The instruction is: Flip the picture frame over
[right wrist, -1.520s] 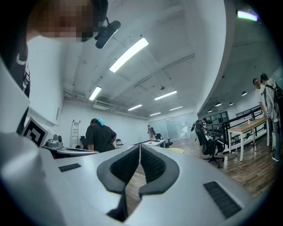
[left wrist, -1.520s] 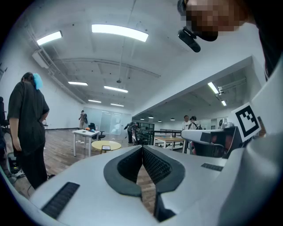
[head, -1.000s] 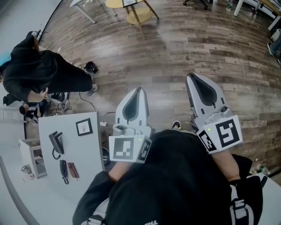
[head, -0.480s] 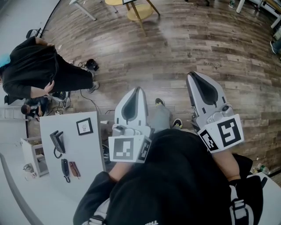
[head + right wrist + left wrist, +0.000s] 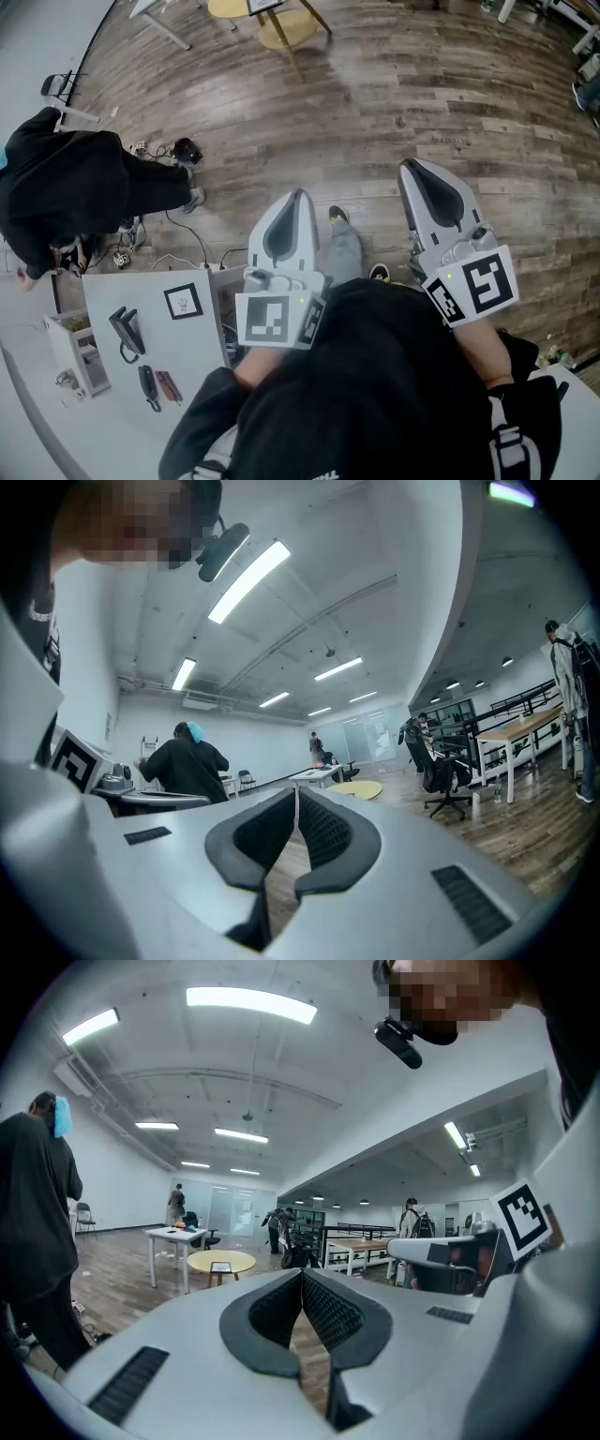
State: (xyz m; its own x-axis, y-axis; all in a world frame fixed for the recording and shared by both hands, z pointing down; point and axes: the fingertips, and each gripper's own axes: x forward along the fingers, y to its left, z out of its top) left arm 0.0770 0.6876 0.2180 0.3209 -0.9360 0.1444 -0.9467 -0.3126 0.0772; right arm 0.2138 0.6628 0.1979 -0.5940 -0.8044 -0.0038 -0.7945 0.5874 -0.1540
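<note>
While I hold both tools out over the brown wood-plank floor point(image 5: 375, 103), the fingers of my left gripper point(image 5: 296, 199) are pressed together with nothing between them, and those of my right gripper point(image 5: 409, 171) meet on nothing too. The small black-edged square picture frame point(image 5: 183, 302) lies flat on the white rectangular table point(image 5: 192, 375) at my left, well apart from both grippers.

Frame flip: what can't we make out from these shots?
Picture frame: head view only, too small to read its image; both gripper views miss it.
Table: head view, near corner hidden by the person's sleeve.
Small dark items on it: head view, too small to identify.
</note>
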